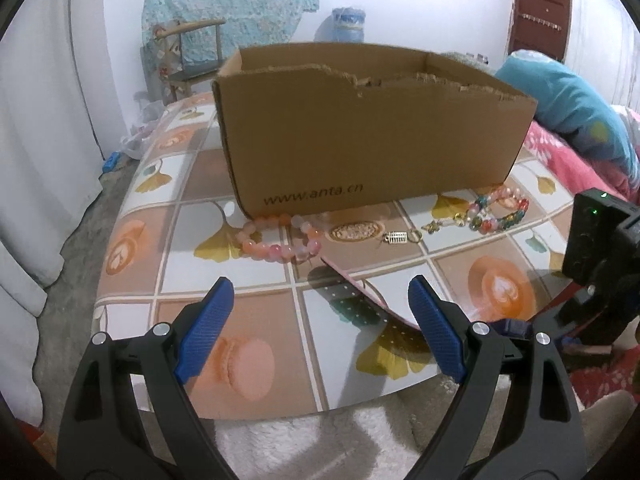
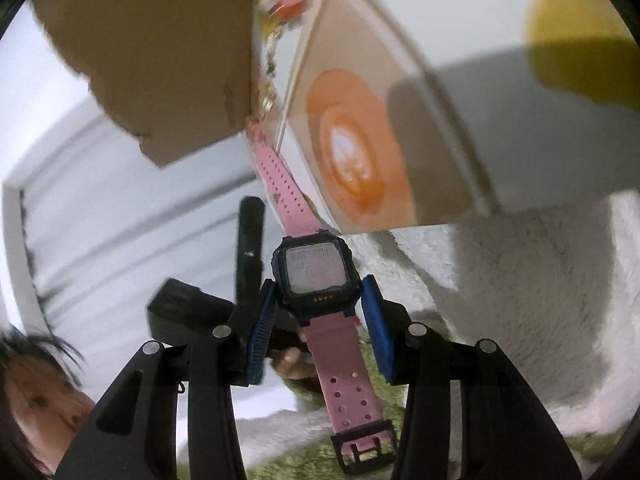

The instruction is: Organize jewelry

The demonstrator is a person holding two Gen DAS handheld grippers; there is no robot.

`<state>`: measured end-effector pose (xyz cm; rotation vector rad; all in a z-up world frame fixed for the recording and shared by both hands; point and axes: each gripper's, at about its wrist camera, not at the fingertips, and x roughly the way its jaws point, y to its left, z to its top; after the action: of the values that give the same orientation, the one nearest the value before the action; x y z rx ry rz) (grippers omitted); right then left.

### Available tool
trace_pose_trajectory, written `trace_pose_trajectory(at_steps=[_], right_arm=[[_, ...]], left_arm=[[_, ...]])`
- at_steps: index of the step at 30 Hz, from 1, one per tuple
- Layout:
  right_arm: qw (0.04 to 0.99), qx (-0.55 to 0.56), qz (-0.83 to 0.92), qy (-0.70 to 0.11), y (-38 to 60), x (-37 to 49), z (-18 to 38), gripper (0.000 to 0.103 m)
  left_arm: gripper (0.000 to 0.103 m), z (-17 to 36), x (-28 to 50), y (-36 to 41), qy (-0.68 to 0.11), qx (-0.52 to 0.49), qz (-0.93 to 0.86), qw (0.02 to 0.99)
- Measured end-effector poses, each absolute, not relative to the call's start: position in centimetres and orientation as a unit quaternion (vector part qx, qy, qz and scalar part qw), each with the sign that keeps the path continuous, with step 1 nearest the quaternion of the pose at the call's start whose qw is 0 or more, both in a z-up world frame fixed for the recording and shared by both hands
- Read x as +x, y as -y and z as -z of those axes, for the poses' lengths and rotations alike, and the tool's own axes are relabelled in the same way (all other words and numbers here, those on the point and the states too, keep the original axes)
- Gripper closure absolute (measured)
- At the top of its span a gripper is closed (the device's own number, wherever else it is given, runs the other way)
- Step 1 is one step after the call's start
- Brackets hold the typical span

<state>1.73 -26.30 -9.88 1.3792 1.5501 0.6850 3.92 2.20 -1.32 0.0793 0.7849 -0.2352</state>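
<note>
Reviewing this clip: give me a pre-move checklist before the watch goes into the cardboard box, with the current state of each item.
1. Right gripper clamped on the watch case: ok.
2. Pink strap clear of the table: not ok, its tip looks to reach the tabletop.
3. Cardboard box open-topped: ok.
4. Box interior free: cannot tell.
5. Left gripper open, empty, out of the way: ok.
6. Pink bead bracelet off the path: cannot tell.

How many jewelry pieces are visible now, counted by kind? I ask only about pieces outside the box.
Bead bracelets: 2, the pink bead bracelet and the multicolour bead bracelet
Watches: 1, the pink watch held in the right gripper
Oval brooch: 1
Gold charm: 1
Total: 5
</note>
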Motion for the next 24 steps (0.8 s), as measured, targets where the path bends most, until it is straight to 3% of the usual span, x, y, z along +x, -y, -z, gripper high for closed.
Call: trace_pose_trajectory(at_steps=[10, 24], right_arm=[[0.468, 0.592, -0.248, -0.607, 29.2, 1.3, 9.7, 0.06], [0.553, 0.542, -0.218, -0.594, 28.9, 3.7, 7.3, 0.06]], left_arm=[[0.018, 1.0, 3.6, -1.4, -0.37, 0.049, 0.128, 0.919], [0.018, 2.2, 5.2, 0.5, -0.374, 0.081, 0.112, 0.917]])
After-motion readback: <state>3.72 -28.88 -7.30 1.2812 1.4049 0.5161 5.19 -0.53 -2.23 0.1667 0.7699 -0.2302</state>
